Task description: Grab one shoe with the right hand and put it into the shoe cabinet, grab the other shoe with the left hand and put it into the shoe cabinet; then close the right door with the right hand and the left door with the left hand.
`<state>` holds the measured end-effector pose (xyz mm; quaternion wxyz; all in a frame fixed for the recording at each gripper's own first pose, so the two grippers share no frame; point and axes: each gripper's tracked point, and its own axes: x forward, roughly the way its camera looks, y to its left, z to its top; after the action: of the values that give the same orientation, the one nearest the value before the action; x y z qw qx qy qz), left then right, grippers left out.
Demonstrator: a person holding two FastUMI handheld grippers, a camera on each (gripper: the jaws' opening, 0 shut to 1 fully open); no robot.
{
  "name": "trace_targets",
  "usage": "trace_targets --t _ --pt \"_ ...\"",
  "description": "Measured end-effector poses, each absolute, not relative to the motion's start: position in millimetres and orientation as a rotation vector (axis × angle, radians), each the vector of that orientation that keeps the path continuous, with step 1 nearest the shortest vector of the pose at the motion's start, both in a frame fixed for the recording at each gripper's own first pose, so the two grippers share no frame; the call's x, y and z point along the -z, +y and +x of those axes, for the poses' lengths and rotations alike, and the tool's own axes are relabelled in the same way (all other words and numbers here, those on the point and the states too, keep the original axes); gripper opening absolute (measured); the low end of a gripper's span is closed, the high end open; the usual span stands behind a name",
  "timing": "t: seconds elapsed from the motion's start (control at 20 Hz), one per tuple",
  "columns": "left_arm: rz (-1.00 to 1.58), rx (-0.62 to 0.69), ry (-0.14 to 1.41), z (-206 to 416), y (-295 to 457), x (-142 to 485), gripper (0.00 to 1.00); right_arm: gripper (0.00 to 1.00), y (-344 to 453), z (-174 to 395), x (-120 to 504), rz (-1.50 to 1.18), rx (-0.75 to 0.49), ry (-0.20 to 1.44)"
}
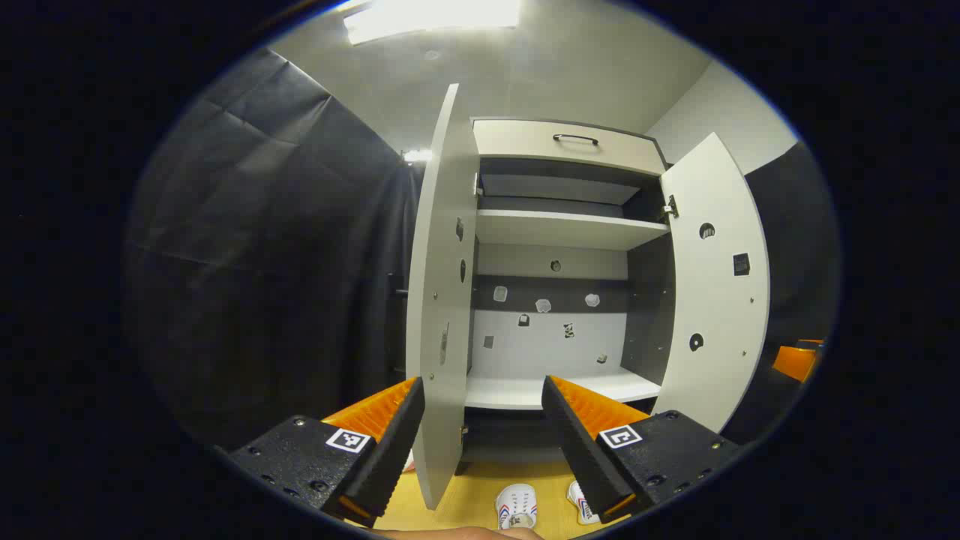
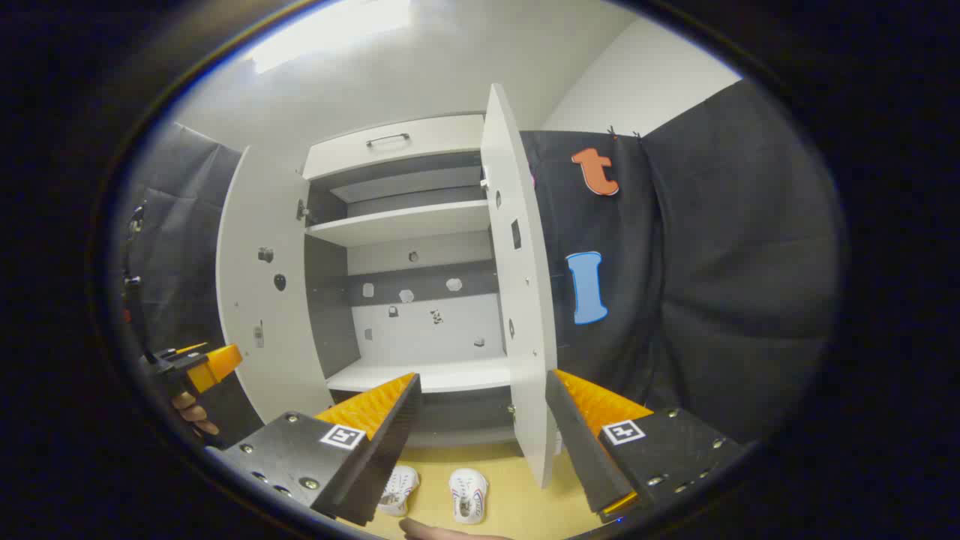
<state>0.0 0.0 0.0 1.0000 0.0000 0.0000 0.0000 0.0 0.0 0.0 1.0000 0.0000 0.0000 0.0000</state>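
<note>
Although partly cut off by the lower edge in both views, a pair of white shoes with red and blue side stripes, standing on the yellow floor (image 2: 517, 495) in front of the shoe cabinet (image 1: 562, 225): left shoe (image 2: 396, 489) half hidden behind a finger of the right gripper (image 2: 480, 412), right shoe (image 2: 468, 495) just beside it, toes toward the cabinet. Seen from the left gripper view, one shoe (image 1: 517, 506) in plain sight, the other (image 1: 581, 504) mostly covered by a finger of the left gripper (image 1: 484, 416). Too small to tell lacing or sole detail. Sliver of a person's hand at the bottom rim, hard to make out.

Both grippers empty, fingers spread wide, nothing between them. Left gripper also visible far off at the left edge of the right gripper view (image 2: 196, 369), held by a hand (image 2: 191, 416).

Cabinet pale with dark inner side walls, both doors swung wide: left door (image 1: 439, 315) edge-on between the left gripper's fingers, right door (image 1: 712, 285) angled outward. Bare lower shelf (image 1: 555, 388), upper shelf (image 1: 566, 227), drawer with dark handle (image 1: 576, 138) on top. Small holes and fittings dotted over the back panel.

Black cloth walls either side, white ceiling with a bright lamp (image 1: 431, 16).
</note>
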Motion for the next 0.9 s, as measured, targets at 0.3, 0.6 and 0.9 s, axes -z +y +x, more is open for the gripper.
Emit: trace_targets --t 0.3,0.6,0.9 --pt "-0.014 -0.026 0.033 16.0 11.8 8.1 0.93 0.99 -8.3 -7.3 -8.4 -0.001 0.015 -0.036" --pt "-0.024 -0.007 0.060 26.9 12.7 18.9 0.93 0.99 -8.0 -2.7 -5.6 -0.033 0.018 -0.045" --pt "-0.007 0.007 0.049 24.3 16.4 21.2 0.93 0.99 0.3 7.6 20.7 -0.079 0.005 -0.023"
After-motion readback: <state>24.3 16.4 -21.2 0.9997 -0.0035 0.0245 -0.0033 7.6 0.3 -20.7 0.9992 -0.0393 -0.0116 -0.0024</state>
